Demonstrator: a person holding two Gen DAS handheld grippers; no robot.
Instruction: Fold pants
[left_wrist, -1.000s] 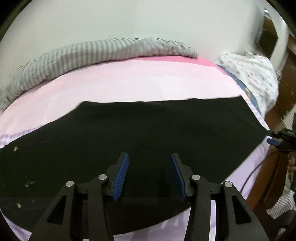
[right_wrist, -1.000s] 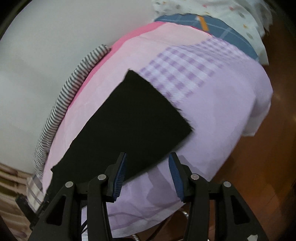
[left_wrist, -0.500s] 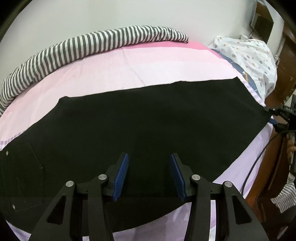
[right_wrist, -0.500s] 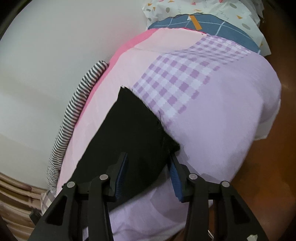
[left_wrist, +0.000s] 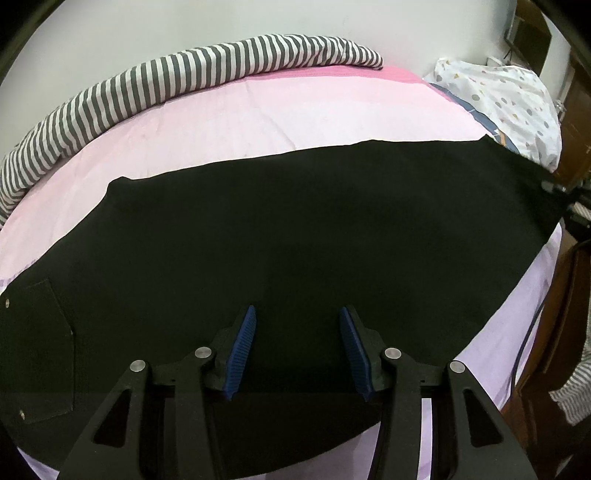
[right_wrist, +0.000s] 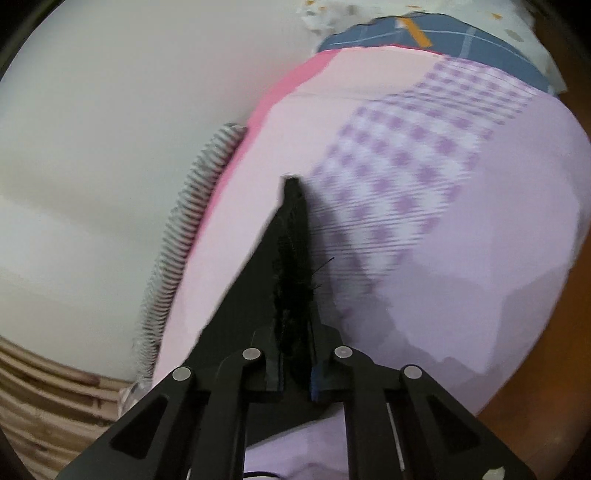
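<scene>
Black pants (left_wrist: 295, 221) lie spread flat across a pink bed sheet (left_wrist: 258, 122), with a back pocket (left_wrist: 40, 350) at the left. My left gripper (left_wrist: 297, 310) hangs open just above the near part of the pants, nothing between its blue pads (left_wrist: 242, 347). In the right wrist view the leg end of the pants (right_wrist: 258, 295) is bunched into a raised ridge. My right gripper (right_wrist: 295, 350) is closing on that ridge, and the fabric is pinched between its fingers. The right gripper's tips are hidden by the cloth.
A grey-and-white striped blanket (left_wrist: 147, 85) runs along the far edge by the wall. A dotted pillow (left_wrist: 509, 99) lies at the far right. A lilac checked patch (right_wrist: 424, 166) is beside the leg end. The bed's edge drops to a brown wooden floor (right_wrist: 535, 406).
My right gripper moved onto the leg end and closed on it, bunching the flat hem into a ridge. My left gripper sank a little closer to the pants and stayed open.
</scene>
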